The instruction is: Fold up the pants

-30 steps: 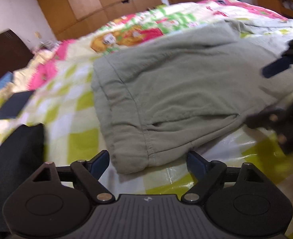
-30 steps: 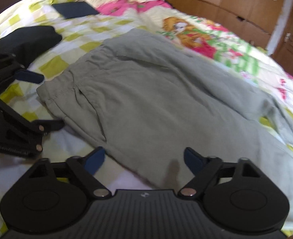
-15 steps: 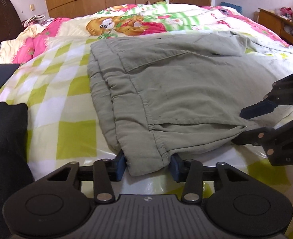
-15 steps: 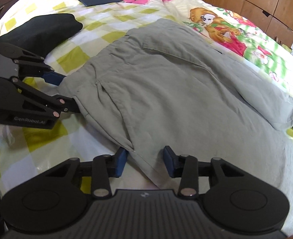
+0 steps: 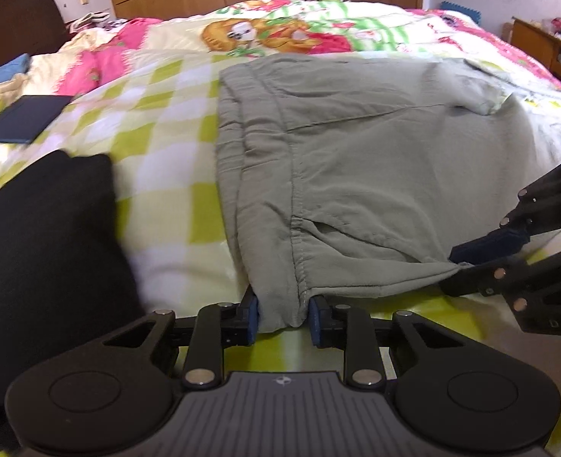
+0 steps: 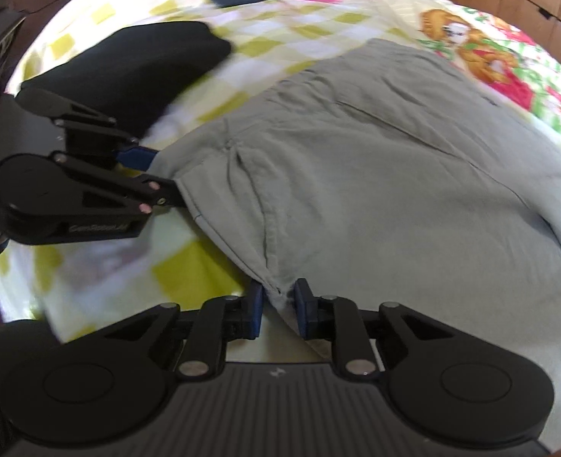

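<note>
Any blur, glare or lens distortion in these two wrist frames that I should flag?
Left wrist view: fisheye bends the wardrobe line; the black cushion is motion-smeared, the grey pants fairly sharp, with bright glare on the far bedspread. Right wrist view: softer throughout, streaked checks at lower left, dark corner vignetting; both tongs are closing on the pants' near edge.

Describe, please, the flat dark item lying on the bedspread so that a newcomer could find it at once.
Start at the bed with the yellow-green checked bedspread and the grey-green pants spread on it. Beyond the bulky black garment, toward the dark headboard, lies the flat dark navy rectangle. Unlike the rumpled clothes, it is thin, straight-edged and apart from them.
</note>
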Demonstrator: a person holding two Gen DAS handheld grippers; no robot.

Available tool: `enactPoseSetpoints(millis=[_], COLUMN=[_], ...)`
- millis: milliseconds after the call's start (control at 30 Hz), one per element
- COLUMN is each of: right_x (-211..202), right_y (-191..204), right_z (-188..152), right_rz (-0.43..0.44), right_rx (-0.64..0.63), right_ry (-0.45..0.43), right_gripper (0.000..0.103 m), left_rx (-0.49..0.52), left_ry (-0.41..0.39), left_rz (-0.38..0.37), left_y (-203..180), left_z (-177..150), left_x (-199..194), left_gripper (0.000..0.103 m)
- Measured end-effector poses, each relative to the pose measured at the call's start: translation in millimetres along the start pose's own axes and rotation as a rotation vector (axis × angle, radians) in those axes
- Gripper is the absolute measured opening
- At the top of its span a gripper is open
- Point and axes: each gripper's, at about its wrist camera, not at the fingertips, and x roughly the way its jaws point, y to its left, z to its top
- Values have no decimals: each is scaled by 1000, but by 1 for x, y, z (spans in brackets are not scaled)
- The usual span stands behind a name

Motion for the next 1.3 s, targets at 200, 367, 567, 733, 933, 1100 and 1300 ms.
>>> enactPoseSetpoints(millis=[200,367,567,733,933,1100,1300], right_x=[0,-39,-114,-180,-205,-203,-218], right_y=[38,19,-77,-184,-272,-301,-324], right_z=[-1,-22,-107,-206,-271,-291,-319], right_rz=[39,33,-175,-415,-522,-476,-443], right_rx=[-20,114,419,818,1119,1251,1355], right_ry=[-22,-94,-149,-196,-296,-402,-460], right_gripper=[30,42,46,47,53,38,4], left_rx=[16,39,73,147,184,222,242], left_ry=[18,-19,-73,-104,-92,-75,-102], left_rz=[75,114,127,118,113,48,-10], left_y=[14,-3,-35,-81,-114,-152,-179], left_z=[-21,-26,-16,6,32,43,57], left_x=[-27,-51,-70,-68,-54,-35,-22], left_gripper=[40,44,44,45,46,47,48])
